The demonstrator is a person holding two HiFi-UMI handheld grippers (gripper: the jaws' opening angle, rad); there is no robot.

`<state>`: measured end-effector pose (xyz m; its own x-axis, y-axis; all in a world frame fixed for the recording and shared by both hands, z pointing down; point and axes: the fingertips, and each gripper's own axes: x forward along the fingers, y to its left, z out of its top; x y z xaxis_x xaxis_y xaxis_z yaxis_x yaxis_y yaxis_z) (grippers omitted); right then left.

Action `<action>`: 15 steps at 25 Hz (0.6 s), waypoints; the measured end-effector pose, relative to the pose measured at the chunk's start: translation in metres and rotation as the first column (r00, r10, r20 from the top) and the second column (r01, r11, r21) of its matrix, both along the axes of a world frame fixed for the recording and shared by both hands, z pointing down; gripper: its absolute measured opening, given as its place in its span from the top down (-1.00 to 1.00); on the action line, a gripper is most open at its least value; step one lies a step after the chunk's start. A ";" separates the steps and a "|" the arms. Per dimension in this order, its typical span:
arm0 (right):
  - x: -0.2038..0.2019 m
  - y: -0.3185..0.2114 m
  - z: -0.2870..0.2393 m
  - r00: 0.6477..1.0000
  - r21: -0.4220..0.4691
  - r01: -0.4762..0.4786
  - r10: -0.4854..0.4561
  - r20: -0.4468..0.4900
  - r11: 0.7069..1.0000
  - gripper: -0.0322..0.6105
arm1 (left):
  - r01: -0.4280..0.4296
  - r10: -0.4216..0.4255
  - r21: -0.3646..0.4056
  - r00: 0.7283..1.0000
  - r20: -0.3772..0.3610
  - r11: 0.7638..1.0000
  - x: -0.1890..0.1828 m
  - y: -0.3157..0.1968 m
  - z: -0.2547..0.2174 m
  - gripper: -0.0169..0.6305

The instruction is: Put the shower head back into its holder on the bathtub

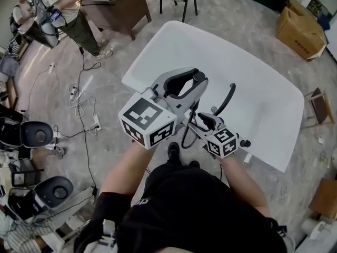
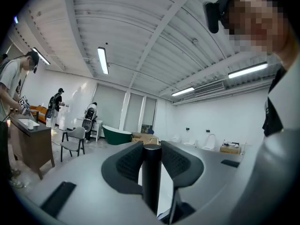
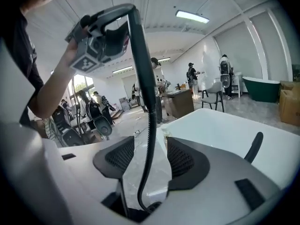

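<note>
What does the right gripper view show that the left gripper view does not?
Only the right gripper view: the left gripper held high, and the black hose hanging free between the right gripper's open tongs. Only the left gripper view: the shower head's black handle clamped in the left tongs. Both: the green bathtub and the grey chair.

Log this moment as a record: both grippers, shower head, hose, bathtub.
left gripper: shut on the black shower head
right gripper: open
hose: hangs from the shower head and passes between the right gripper's pads, touching neither
bathtub: white, under both grippers
status: shower head held in the air, not yet put back
</note>
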<state>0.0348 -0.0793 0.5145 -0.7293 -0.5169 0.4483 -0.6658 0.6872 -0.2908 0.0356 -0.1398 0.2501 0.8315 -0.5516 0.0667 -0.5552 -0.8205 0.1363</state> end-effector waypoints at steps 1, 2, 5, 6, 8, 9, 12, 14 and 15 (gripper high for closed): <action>-0.004 -0.002 0.007 1.000 -0.007 0.004 -0.004 -0.006 1.000 0.17 | -0.008 0.008 0.000 1.000 -0.003 1.000 -0.003 -0.002 -0.001 0.55; -0.008 -0.005 0.012 1.000 -0.015 0.004 -0.004 0.000 1.000 0.18 | -0.017 0.017 0.002 1.000 -0.005 1.000 -0.006 -0.003 -0.001 0.55; -0.020 -0.015 0.017 0.999 -0.021 0.005 -0.004 0.041 1.000 0.22 | -0.046 0.046 0.009 0.999 -0.003 0.999 -0.013 -0.009 -0.001 0.55; -0.024 -0.018 0.018 0.999 -0.020 0.010 -0.009 0.053 1.000 0.25 | -0.055 0.055 0.011 0.999 0.000 0.998 -0.016 -0.011 0.000 0.55; -0.031 -0.021 0.020 0.997 -0.022 0.023 -0.021 0.071 0.999 0.31 | -0.070 0.070 0.011 0.998 0.006 0.997 -0.020 -0.014 0.003 0.55; -0.034 -0.022 0.022 0.997 -0.026 0.026 -0.024 0.075 0.999 0.32 | -0.077 0.077 0.009 0.997 0.008 0.997 -0.022 -0.016 0.005 0.55; -0.042 -0.030 0.032 0.997 -0.041 0.025 -0.022 0.076 0.999 0.32 | -0.094 0.094 0.005 0.996 0.002 0.996 -0.026 -0.021 0.007 0.55; -0.048 -0.035 0.039 0.997 -0.052 0.028 -0.024 0.068 0.998 0.34 | -0.101 0.101 0.003 0.995 -0.009 0.995 -0.029 -0.025 0.007 0.55; -0.051 -0.037 0.042 0.998 -0.057 0.029 -0.026 0.063 0.998 0.37 | -0.105 0.105 0.002 0.994 -0.016 0.995 -0.030 -0.027 0.006 0.55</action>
<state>-0.0162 -0.1167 0.5561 -0.7702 -0.4710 0.4300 -0.6263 0.6858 -0.3706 0.0058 -0.1667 0.2559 0.8856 -0.4614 0.0525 -0.4640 -0.8741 0.1438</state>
